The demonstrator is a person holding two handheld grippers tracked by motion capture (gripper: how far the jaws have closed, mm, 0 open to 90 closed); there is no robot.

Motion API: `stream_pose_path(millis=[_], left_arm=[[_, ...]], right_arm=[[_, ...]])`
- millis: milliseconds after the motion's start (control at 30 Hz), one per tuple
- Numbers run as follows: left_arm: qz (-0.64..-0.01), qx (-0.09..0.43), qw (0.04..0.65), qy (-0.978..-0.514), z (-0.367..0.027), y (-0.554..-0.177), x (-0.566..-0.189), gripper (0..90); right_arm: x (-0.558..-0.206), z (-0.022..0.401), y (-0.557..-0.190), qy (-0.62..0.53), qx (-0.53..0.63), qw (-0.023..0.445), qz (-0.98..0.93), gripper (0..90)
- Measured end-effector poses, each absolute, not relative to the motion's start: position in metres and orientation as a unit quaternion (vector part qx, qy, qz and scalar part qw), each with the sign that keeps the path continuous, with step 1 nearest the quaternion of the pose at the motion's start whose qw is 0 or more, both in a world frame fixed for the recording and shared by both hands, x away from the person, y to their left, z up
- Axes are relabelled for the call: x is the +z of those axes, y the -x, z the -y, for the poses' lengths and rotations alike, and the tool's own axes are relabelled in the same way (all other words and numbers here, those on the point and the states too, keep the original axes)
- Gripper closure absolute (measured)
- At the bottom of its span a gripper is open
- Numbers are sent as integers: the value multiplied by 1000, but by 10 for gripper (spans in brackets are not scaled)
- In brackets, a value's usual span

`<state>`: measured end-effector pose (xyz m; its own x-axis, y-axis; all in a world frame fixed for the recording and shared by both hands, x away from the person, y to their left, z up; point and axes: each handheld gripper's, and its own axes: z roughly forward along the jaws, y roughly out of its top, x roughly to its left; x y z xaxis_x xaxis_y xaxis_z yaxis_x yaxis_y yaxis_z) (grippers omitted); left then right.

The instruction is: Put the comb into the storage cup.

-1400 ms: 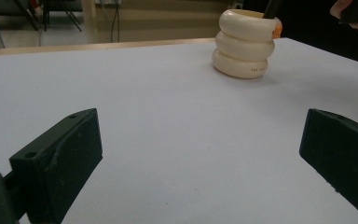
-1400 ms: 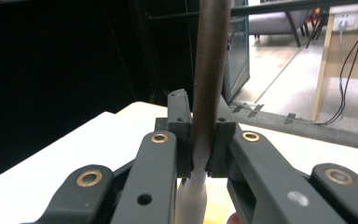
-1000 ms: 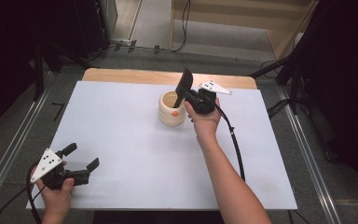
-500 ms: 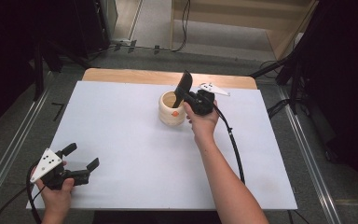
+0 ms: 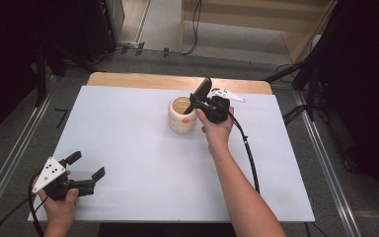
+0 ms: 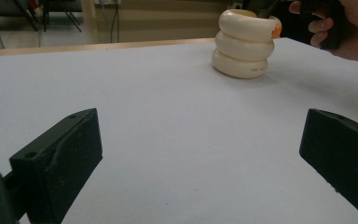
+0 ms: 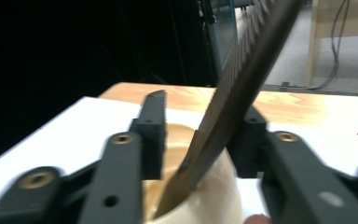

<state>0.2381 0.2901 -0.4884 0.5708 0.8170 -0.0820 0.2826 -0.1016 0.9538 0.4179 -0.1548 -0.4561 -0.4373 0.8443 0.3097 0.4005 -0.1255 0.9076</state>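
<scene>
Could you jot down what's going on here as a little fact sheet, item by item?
Surface: white table top
Container: cream ribbed holder, upright, orange mark on its side
Inside it: dark flat comb-like piece, leaning on the rim
Right tool: at the holder; jaws have just been opening, the dark piece between them with a gap on one side
Left tool: open, nothing between its jaws, near the front left corner, apart from the holder

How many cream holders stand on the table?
1: the cream holder stands at the table's far middle, with a dark comb leaning inside it.
</scene>
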Motion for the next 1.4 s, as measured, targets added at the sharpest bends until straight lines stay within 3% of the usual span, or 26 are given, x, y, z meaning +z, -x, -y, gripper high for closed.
stream_pose_path(millis=[100,333,467,600,633,1400], left_arm=[[-393,246,543,-700,-290,-238,-488,0],[-392,246,543,-701,-290,-238,-488,0],[-392,246,544,-700,-290,-238,-488,0],[-391,246,543,-701,-290,-238,-488,0],[-391,246,543,-701,-290,-238,-488,0],[-388,247,543,-702,-289,-238,-488,0]], right_arm=[[-458,157,-418,-491,558,202,-638,430],[-456,163,-411,-482,554,205,-647,340],[-453,168,-407,-488,549,191,-651,130],[-448,172,-400,-462,556,195,-663,57],[-447,172,-397,-457,555,197,-667,3],[-443,197,-350,-425,559,227,-675,0]])
